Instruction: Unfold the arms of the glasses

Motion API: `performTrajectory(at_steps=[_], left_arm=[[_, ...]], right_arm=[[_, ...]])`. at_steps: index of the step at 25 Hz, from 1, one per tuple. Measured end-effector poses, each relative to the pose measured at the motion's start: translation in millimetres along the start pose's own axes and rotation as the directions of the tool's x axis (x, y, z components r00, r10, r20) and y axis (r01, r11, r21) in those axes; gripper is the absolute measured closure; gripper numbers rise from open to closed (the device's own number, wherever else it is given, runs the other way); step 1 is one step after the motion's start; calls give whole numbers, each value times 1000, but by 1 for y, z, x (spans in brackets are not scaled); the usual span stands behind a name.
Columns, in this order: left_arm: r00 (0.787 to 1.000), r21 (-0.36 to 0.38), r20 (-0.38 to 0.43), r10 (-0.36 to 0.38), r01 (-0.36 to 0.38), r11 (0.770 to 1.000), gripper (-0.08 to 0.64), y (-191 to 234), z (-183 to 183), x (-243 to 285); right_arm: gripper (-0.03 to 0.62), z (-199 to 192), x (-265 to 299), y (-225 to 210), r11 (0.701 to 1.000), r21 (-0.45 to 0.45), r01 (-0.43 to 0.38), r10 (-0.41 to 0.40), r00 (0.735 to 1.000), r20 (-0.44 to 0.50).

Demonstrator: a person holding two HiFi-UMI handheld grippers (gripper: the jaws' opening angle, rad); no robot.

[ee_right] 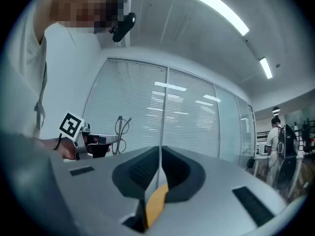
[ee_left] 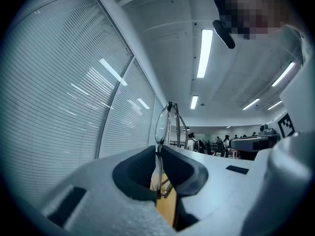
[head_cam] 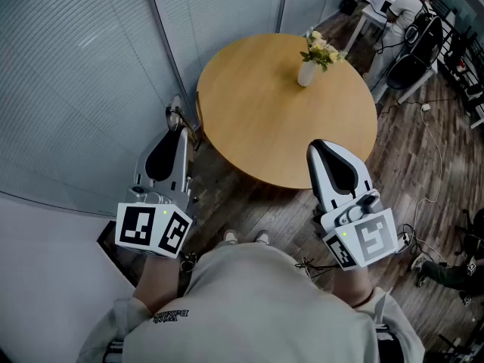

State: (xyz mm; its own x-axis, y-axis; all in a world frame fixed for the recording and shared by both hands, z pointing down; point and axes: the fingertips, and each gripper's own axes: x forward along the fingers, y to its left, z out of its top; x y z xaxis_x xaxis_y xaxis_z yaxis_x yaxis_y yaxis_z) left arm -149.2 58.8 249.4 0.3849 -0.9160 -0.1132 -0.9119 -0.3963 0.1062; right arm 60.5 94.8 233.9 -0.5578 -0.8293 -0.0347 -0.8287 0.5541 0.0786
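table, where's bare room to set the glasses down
The table is bare wood across its middle, left and near side, from the vase down to the right tool; only the far rim is taken, by that vase.

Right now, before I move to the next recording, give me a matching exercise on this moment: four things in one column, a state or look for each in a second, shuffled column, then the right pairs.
Things
1. left gripper
2. right gripper
3. vase
4. table

States
A. white, stands on the far part of the tabletop
B. shut, with nothing between its jaws
C. round, light wood colour
D. shut on the glasses

Pairs: 1-D, 2-B, 3-A, 4-C
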Motion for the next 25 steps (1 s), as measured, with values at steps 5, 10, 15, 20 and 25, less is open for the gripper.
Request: performTrajectory(at_steps=[5, 10, 15, 20, 25], left_arm=[[1000, 1, 0, -5, 5, 1000, 506, -5, 0, 2], [1000, 8, 2, 4, -4, 1000, 506, -12, -2, 1], [1000, 9, -1, 13, -13, 1000, 506, -23, -4, 0], [999, 35, -13, 30, -29, 999, 506, -34, -10, 5], [999, 64, -27, 39, -37, 997, 506, -49, -17, 17]], right_arm=[[555, -3, -4, -5, 1000, 8, 5, -5, 1000, -3], [555, -7, -11, -10, 999, 38, -5, 5, 1000, 0], [554, -12, -20, -16, 999, 43, -20, 20, 1000, -4], [555, -21, -26, -23, 997, 53, -50, 51, 998, -25], [554, -30, -31, -41, 995, 81, -65, 67, 997, -28]])
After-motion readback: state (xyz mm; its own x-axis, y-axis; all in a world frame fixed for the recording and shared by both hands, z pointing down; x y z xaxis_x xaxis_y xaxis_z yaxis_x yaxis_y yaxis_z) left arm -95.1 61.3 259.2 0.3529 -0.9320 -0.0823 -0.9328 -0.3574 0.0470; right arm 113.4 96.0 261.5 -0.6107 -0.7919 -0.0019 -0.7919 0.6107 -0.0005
